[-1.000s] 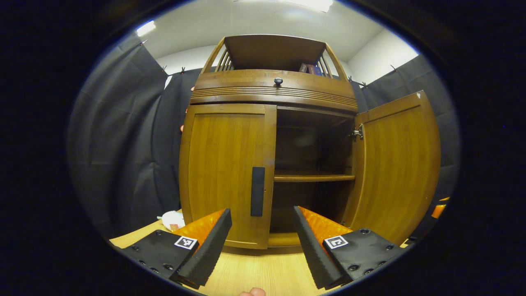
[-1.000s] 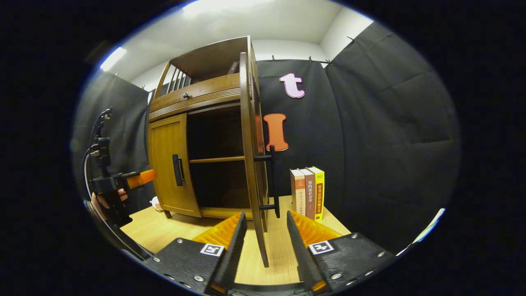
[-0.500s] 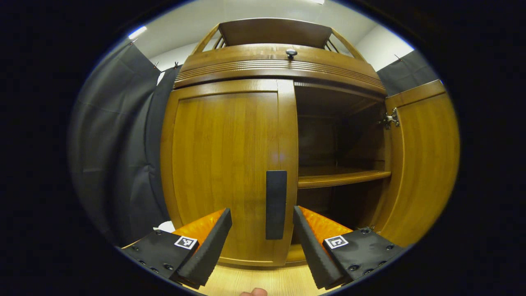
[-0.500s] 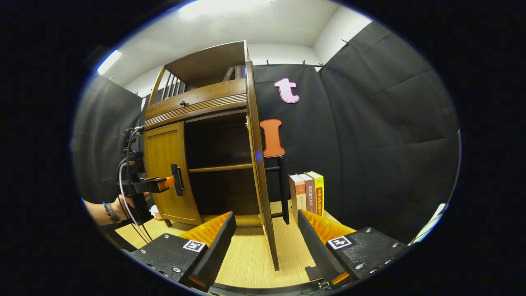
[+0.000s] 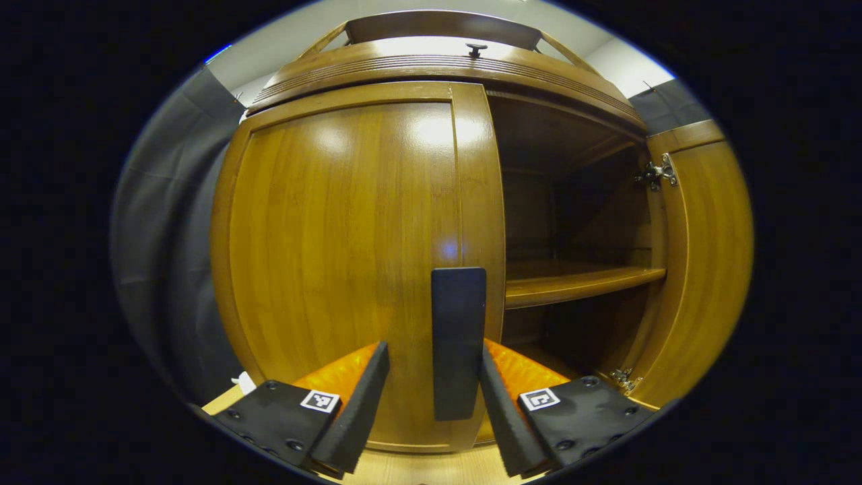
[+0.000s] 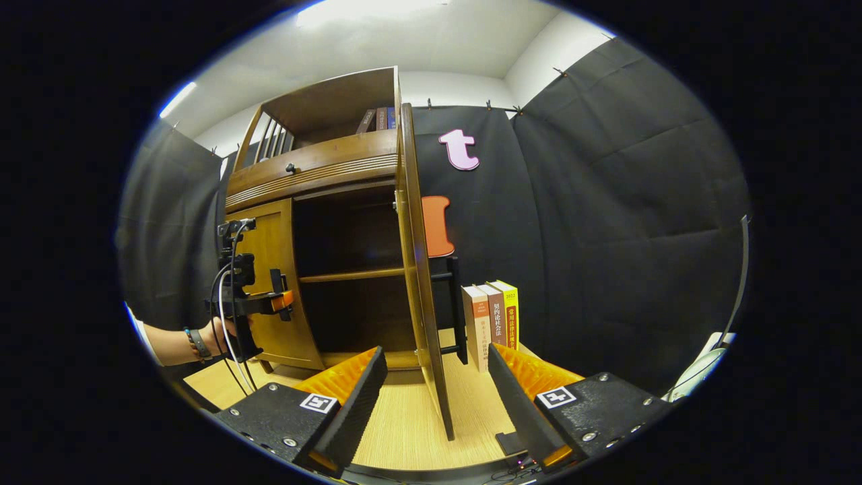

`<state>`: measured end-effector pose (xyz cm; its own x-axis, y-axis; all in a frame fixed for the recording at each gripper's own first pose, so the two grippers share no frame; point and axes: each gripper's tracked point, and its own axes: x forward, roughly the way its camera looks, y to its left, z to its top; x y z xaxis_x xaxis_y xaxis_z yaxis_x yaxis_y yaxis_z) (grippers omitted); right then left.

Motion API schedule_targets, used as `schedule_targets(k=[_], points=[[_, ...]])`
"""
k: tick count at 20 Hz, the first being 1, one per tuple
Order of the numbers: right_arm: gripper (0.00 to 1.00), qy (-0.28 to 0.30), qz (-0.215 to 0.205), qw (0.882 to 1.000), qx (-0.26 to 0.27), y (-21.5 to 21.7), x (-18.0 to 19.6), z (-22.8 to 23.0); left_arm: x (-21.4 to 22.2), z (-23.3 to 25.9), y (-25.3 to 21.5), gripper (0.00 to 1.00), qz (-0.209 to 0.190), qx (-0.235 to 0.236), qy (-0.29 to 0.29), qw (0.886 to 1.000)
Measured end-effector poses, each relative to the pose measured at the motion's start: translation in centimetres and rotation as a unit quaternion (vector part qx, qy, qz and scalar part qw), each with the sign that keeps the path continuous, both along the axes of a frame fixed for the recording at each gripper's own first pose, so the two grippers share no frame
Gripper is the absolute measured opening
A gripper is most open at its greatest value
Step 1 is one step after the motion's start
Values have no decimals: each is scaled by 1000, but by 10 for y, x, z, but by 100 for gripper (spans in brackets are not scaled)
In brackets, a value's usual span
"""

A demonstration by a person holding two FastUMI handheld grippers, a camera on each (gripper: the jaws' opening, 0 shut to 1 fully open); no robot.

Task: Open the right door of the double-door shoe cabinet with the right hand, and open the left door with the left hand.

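The wooden shoe cabinet's left door [image 5: 337, 256] is closed. Its black bar handle [image 5: 458, 337] stands between the fingers of my left gripper [image 5: 431, 404], which is open; the right finger [image 5: 502, 411] is close beside the handle and the left finger [image 5: 357, 404] stands off it. The right door [image 5: 700, 256] is swung wide open. In the right gripper view that door [image 6: 417, 269] shows edge-on ahead, with its black handle [image 6: 458, 310] on the far side. My right gripper [image 6: 434, 397] is open and holds nothing. The left gripper [image 6: 269, 303] sits at the left door's handle, held by a hand [image 6: 222, 333].
Inside the cabinet a shelf [image 5: 579, 283] crosses the dark opening. Three upright books [image 6: 491, 323] stand on the wooden table [image 6: 404, 431] behind the open door. A drawer with a small knob [image 5: 475, 48] runs above the doors.
My left gripper has moved in toward the left door until its handle sits between the fingers. My right gripper let go of the right door, opened wider and backed off a little.
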<state>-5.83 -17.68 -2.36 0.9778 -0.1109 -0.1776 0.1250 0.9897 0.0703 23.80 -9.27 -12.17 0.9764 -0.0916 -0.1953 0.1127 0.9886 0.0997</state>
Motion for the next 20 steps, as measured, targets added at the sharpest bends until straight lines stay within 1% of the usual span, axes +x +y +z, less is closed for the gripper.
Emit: schedule_targets(k=[3, 5, 6, 7, 9, 14, 17, 19, 20], points=[[99, 5, -5, 1000, -6, 2, -1, -2, 2, -3, -14, 64, -22, -8, -2, 1000], [99, 6, -8, 1000, -9, 3, -3, -1, 2, -3, -13, 53, -14, 9, -6, 1000], [92, 5, -8, 1000, -8, 3, -4, 0, 2, -2, -12, 47, -14, 11, -9, 1000], [92, 4, -10, 1000, -9, 4, -4, 0, 2, -2, -13, 41, -15, 9, -8, 1000], [92, 7, -12, 1000, -8, 3, -7, -3, 2, -4, -13, 36, -16, 6, -7, 1000], [92, 3, -13, 1000, -17, 0, -8, -4, -11, 1, -9, 32, -5, 25, 5, 1000], [92, 6, -4, 1000, -22, 5, -9, -5, -40, 6, -2, 34, 6, 21, 10, 1000], [92, 4, 8, 1000, -21, 10, -11, -2, -61, 14, 5, 32, 12, 30, 9, 999], [92, 4, 13, 1000, -20, 12, -10, -3, -73, 17, 11, 34, 16, 35, 8, 999]])
